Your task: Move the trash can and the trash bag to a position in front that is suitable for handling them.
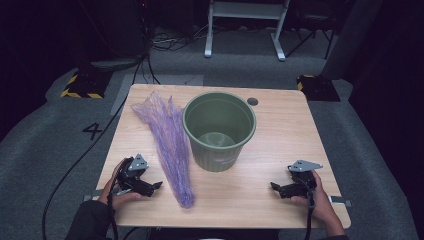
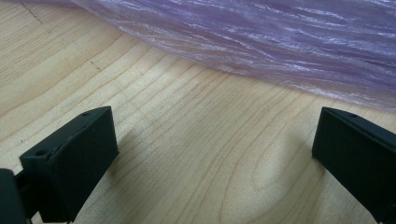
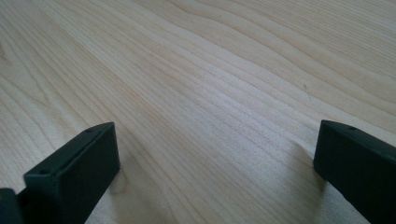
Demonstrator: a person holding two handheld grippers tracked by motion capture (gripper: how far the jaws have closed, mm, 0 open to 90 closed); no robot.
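hands are just getting ready. left gripper [image 1: 156,186] and right gripper [image 1: 273,186] are resting wide open, holding nothing. purple bag [image 1: 170,145] is lying beside the green bin [image 1: 219,130]. next, the left one is probably needing to grab the bag.

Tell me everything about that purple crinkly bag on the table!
The purple plastic bag is thin, see-through and crinkly, bunched into a long strip. It lies flat on the wooden table, fanned wide at the far end and narrowing to a point near the front edge. It sits just left of the green bucket; whether they touch is unclear. The left gripper rests beside it, jaws open, not touching.
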